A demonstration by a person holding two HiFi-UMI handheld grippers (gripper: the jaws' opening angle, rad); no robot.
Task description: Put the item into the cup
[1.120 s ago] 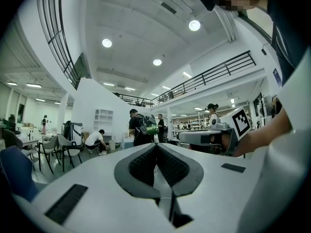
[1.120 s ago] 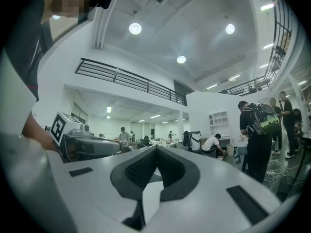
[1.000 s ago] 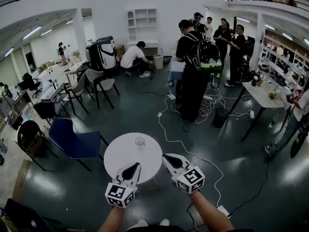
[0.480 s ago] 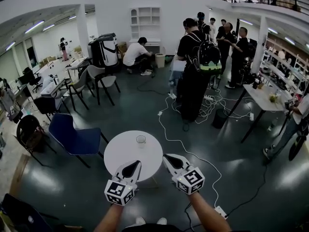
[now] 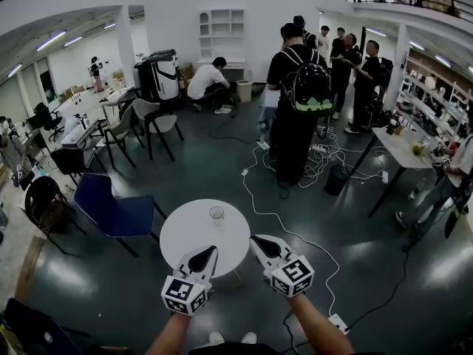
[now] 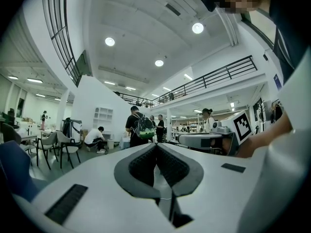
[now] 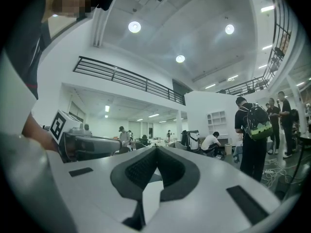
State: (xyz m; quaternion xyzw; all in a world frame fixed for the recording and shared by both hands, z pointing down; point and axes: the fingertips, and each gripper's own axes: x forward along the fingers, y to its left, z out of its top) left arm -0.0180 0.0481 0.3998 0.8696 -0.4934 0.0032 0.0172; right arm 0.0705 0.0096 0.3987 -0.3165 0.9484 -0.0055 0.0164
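A clear glass cup [image 5: 216, 214] stands upright on the far part of a small round white table [image 5: 194, 235]. I see nothing else on the table top and no loose item. My left gripper [image 5: 213, 248] hovers over the table's near edge, pointing level, shut with nothing between its jaws. My right gripper [image 5: 252, 237] sits beside it at the table's near right edge and looks shut and empty too. In the left gripper view the left gripper [image 6: 155, 145] has its pads meeting at the tip. The right gripper [image 7: 156, 148] looks the same in the right gripper view. The cup is hidden in both gripper views.
A blue chair [image 5: 111, 213] stands left of the table. A white cable [image 5: 259, 207] runs over the dark floor on the right to a power strip [image 5: 340, 322]. A group of people [image 5: 295, 87] stands beyond, with a black bin [image 5: 336, 180] and a long table [image 5: 399, 148] nearby.
Both grippers have stayed where they were. Only the people in the background have shifted a little.
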